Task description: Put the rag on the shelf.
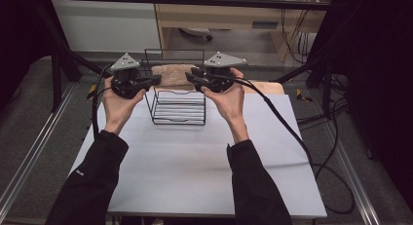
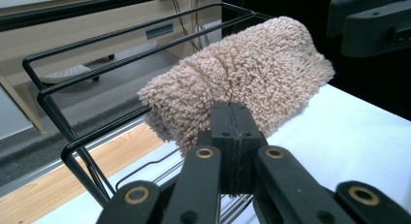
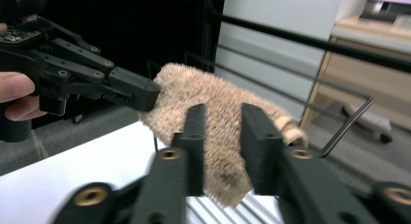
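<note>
A folded beige terry towel [image 1: 171,74] hangs over the back of a black wire rack [image 1: 178,119]. My left gripper [image 1: 158,79] comes at it from the left, and in the left gripper view its jaws [image 2: 231,110] are pressed together on the towel's [image 2: 242,78] near edge. From the right, my right gripper [image 1: 187,78] reaches the other end. In the right gripper view its jaws [image 3: 223,112] stand apart with the towel [image 3: 218,103] between them, the pads not clearly pressing. The left gripper's tip [image 3: 145,95] touches the towel's far end there.
The rack stands at the back middle of a white table [image 1: 195,161], with a wooden strip [image 1: 272,87] along the far edge. Black frame bars [image 1: 195,0] cross behind and cables [image 1: 292,132] trail off to the right. A person's forearms in black sleeves enter from the bottom.
</note>
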